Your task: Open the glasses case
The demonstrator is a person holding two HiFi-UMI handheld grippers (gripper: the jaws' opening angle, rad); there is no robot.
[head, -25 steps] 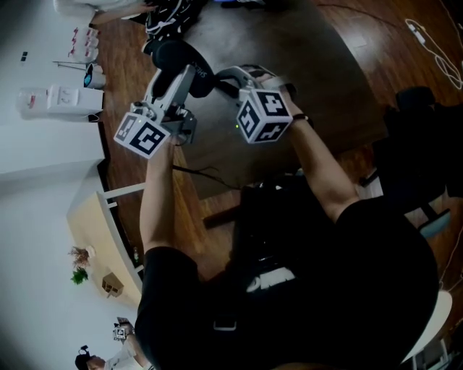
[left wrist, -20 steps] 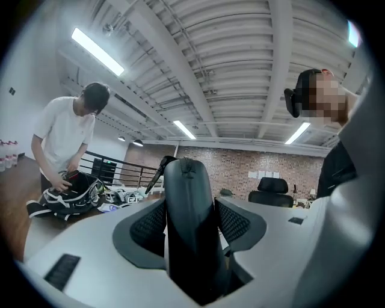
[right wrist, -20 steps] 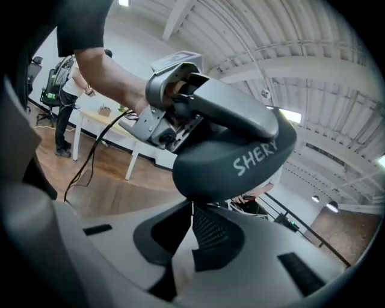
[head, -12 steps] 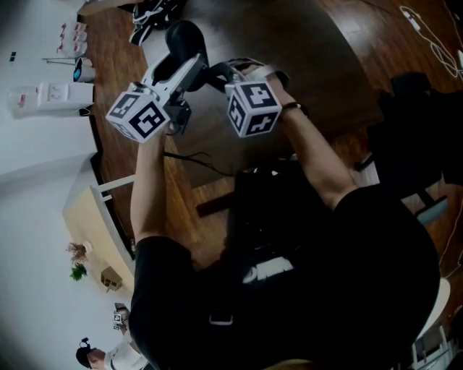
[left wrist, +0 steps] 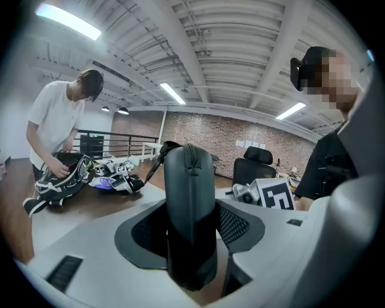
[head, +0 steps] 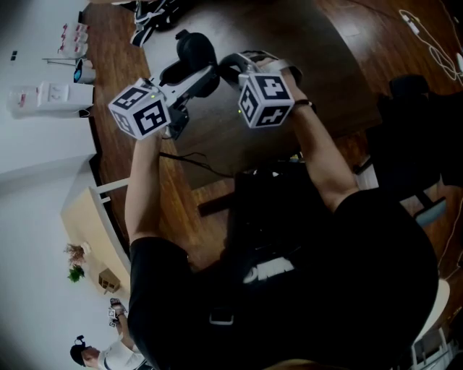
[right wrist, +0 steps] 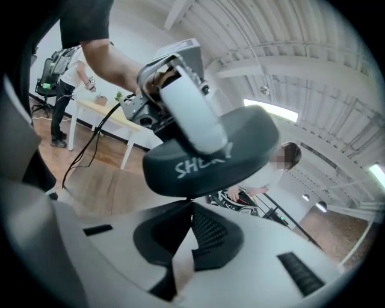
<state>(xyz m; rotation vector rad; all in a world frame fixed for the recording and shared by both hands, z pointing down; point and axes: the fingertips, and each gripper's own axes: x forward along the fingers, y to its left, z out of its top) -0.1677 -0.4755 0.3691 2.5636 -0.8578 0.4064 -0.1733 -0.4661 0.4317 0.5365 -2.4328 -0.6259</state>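
The black zip-up glasses case is held over the dark table. My left gripper is shut on it, with one pad on each broad face. In the left gripper view the case stands on edge between the pads, its zipper seam running up the middle. My right gripper comes in from the right with its jaws shut. In the right gripper view its tips meet right under the rim of the case, which bears white lettering. What they pinch there is too small to tell.
The dark wooden table spreads ahead, with bags heaped at its far end. A person in a white shirt bends over a bag there. A black office chair stands beyond. A cable trails over the floor.
Both grippers and the case have shifted a little farther out over the table. The left gripper has tipped downward with the case. The right gripper's tips have come up to the case's rim.
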